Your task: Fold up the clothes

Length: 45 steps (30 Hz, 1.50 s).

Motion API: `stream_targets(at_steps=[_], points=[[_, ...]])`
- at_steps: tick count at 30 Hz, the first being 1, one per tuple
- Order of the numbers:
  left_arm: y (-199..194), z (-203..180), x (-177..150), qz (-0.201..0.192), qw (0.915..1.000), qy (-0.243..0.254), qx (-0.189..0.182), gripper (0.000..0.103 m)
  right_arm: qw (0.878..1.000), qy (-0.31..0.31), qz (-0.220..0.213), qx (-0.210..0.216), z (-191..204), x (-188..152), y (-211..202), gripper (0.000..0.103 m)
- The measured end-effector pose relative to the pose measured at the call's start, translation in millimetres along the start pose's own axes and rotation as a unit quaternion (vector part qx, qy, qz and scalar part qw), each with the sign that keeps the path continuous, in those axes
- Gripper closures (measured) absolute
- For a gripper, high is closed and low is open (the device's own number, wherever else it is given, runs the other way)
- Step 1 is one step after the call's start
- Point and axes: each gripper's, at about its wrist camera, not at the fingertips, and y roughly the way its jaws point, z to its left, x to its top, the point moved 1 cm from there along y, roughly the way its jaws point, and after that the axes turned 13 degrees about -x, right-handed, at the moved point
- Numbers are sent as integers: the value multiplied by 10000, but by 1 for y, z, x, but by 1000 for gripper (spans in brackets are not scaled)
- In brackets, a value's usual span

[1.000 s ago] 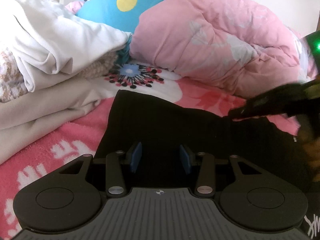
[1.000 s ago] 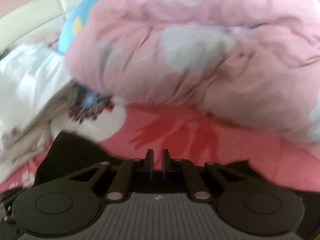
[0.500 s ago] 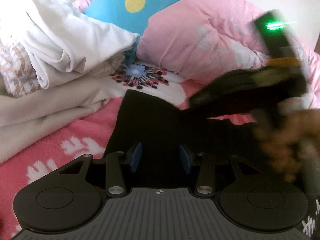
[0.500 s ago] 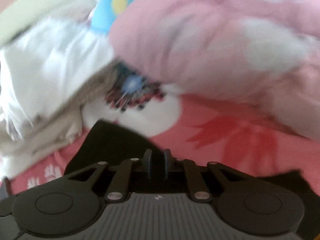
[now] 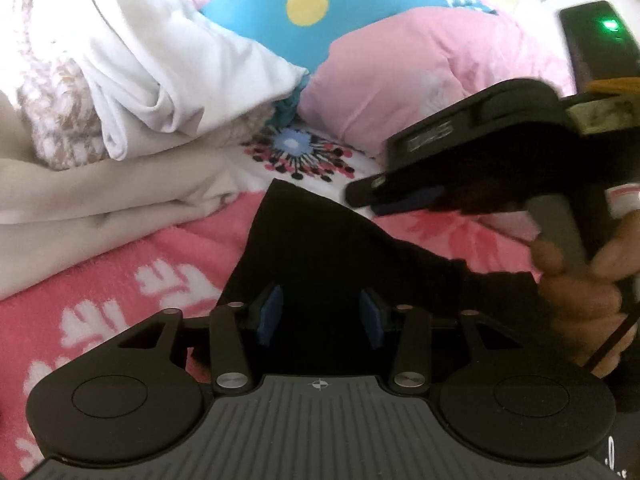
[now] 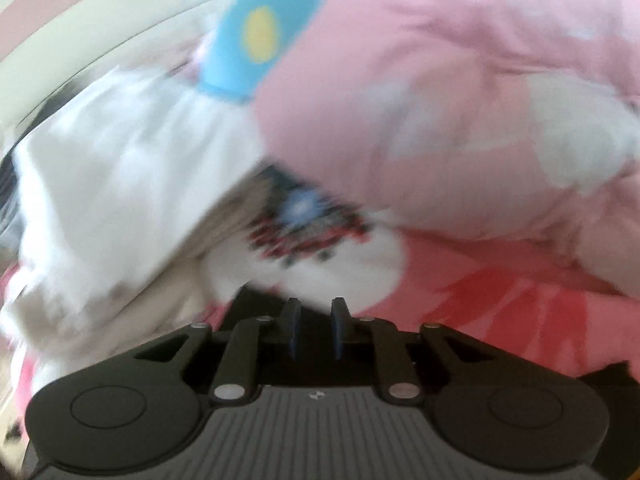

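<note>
A black garment point(image 5: 328, 248) lies flat on the pink patterned blanket point(image 5: 120, 272). My left gripper point(image 5: 320, 316) is open and empty, low over the garment's near part. My right gripper point(image 5: 372, 196) shows in the left wrist view, held in a hand above the garment's far corner. In its own blurred view the right gripper point(image 6: 314, 326) has its jaws a small gap apart with nothing between them, and the garment's corner point(image 6: 256, 300) lies just past the fingertips.
A pile of white and beige clothes point(image 5: 132, 92) is at the left. A pink quilt point(image 5: 432, 80) and a blue pillow with a yellow dot point(image 5: 308, 8) lie behind. A flower print point(image 5: 296, 152) marks the blanket beyond the garment.
My right gripper has swung up and leftward over the garment toward its far corner, and its jaws have parted slightly. My left gripper has stayed open over the garment.
</note>
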Motion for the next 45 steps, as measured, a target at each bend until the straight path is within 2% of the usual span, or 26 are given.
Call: stream_targets(at_steps=[6, 10, 15, 18, 19, 23, 28, 32, 35, 36, 40, 42, 45], points=[[-2, 3, -1, -33, 10000, -71, -15, 59, 9977, -533, 367, 198, 36, 11, 54, 85], [0, 1, -2, -43, 10000, 41, -5, 59, 9994, -345, 53, 29, 39, 34, 74, 85], [-5, 6, -2, -114, 9999, -53, -26, 59, 9975, 415, -520, -257, 4, 31, 35, 85], [-9, 11, -3, -172, 9995, -240, -54, 59, 9915, 876, -863, -429, -18, 29, 11, 84], [-11, 12, -4, -200, 9994, -263, -41, 59, 9859, 1154, -1065, -585, -34, 23, -8, 84], [-20, 9, -4, -431, 9988, -226, 16, 59, 9528, 2163, -1840, -1072, -103, -19, -105, 84], [-18, 10, -3, -514, 9985, -181, 79, 59, 9099, 2957, -2431, -1598, -176, -105, -227, 84], [-21, 8, -4, -602, 9981, -55, 139, 58, 8731, 3288, -2748, -2324, -207, -174, -318, 84], [-19, 0, -6, -618, 9973, 325, 245, 56, 8535, 3456, -2856, -2655, -219, -224, -365, 83], [-17, -3, -7, -572, 9969, 453, 294, 55, 8489, 3487, -2865, -2751, -225, -238, -374, 81], [-13, -21, -11, -444, 9933, 934, 513, 54, 8484, 3557, -2578, -2954, -253, -273, -366, 80], [-12, -34, -10, -360, 9922, 1109, 432, 54, 8480, 3590, -2429, -3051, -267, -290, -360, 80], [-7, -51, -12, -115, 9925, 1201, 218, 53, 8556, 3562, -2171, -3064, -297, -304, -336, 80]])
